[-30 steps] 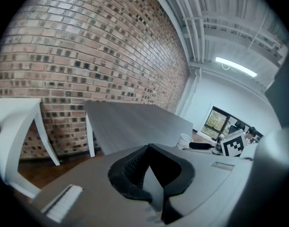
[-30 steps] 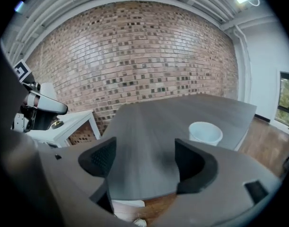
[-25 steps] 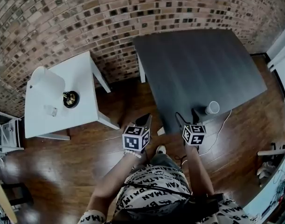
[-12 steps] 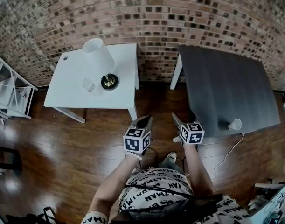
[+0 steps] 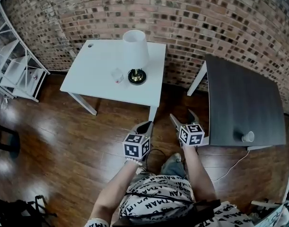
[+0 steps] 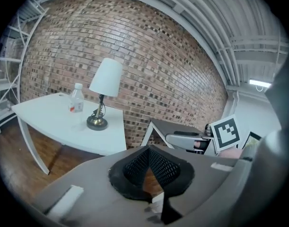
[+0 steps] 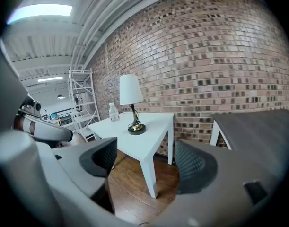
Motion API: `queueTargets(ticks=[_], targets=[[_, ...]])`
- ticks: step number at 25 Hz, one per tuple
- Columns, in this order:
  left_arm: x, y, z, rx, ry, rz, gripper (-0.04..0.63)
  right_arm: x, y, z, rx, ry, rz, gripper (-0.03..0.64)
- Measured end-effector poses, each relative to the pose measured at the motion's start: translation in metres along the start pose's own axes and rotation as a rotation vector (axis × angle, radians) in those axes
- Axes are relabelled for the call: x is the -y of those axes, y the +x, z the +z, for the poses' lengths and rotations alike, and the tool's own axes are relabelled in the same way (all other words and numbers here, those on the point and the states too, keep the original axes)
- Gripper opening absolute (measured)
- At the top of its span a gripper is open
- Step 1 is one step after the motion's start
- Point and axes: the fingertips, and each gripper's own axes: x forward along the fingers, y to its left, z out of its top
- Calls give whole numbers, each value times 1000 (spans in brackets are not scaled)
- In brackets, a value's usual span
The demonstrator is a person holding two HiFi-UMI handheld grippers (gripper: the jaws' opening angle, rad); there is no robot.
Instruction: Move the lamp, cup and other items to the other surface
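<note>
We have swung away from the dark table, and the white table (image 5: 97,65) now lies far left. On it stand the bottle (image 5: 117,75) and lamp (image 5: 135,48). Our left gripper (image 5: 146,126) is closed on nothing. The right gripper (image 5: 183,118) gapes, empty. The cup (image 5: 248,136) already sits at the near edge of the dark table (image 5: 239,103) on the right, so we judge the lamp is next.

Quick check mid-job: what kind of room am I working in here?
Likely an industrial loft-style studio or lab: exposed red brick wall, glossy brown wooden floor, white metal shelving rack.
</note>
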Motion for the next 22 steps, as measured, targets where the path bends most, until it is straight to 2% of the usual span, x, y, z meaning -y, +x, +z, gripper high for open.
queueTargets(ticks=[9,15,22], targets=[[-59,-9,15,50,-70,66,0,-58,78,35,17,-51,144,384],[-100,6,47,104,-89,157,0,-69,155,64,14,-96,236,383],[-139,29,75,131,-94,224,0,-69,233,89,2,-130,282,373]])
